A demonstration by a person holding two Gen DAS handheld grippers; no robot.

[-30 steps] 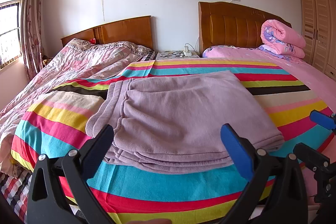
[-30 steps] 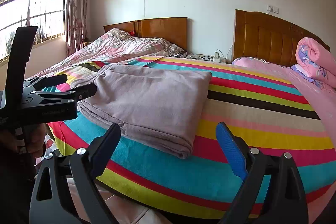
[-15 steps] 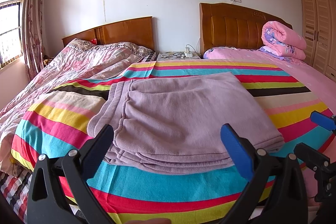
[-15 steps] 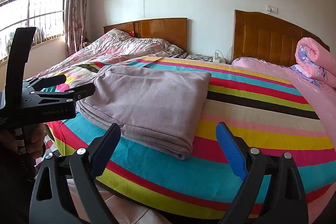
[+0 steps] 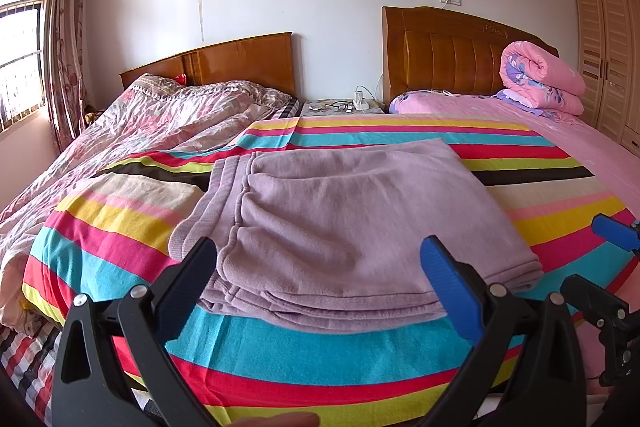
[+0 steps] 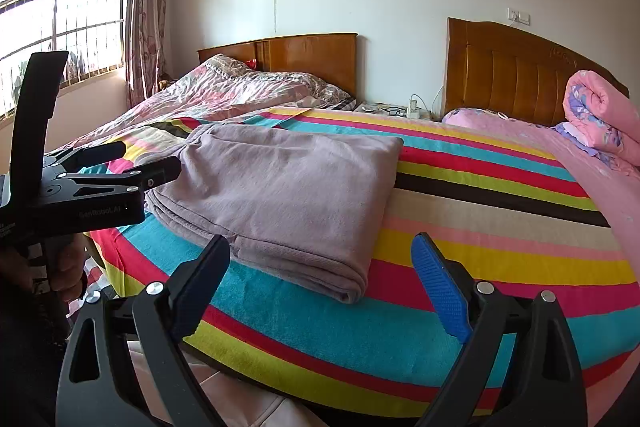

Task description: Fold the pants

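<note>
- The pants point(image 5: 352, 223) lie on the striped blanket point(image 5: 360, 367) of the bed, near its front edge, already folded into a flat, roughly square packet of several layers.
- The waistband side of the packet shows on the left in the left wrist view, and the stacked layer edges face the front of the bed.
- Judging from this shape, the folding looks finished or almost finished; I think only a little smoothing or squaring of the edges could be left, if anything.
- The left tongs point(image 5: 320, 275) are released: their two fingers stand wide apart and nothing is between them.
- In the left wrist view the packet lies just in front of the left tongs, and its near edge appears between the two fingertips, but the pads do not seem to press on the cloth.
- The right tongs point(image 6: 320, 267) are also released, with fingers spread wide and empty.
- In the right wrist view the near right corner of the packet point(image 6: 280, 195) lies just ahead of the right tongs, toward the left finger, and is apart from them.
- The left tongs also show at the left side of the right wrist view, held by a hand point(image 6: 68, 271), next to the left edge of the packet; whether they touch it there I cannot tell.
- A rolled pink quilt point(image 5: 540, 79) lies far behind on the right bed, well apart from the pants.
</note>
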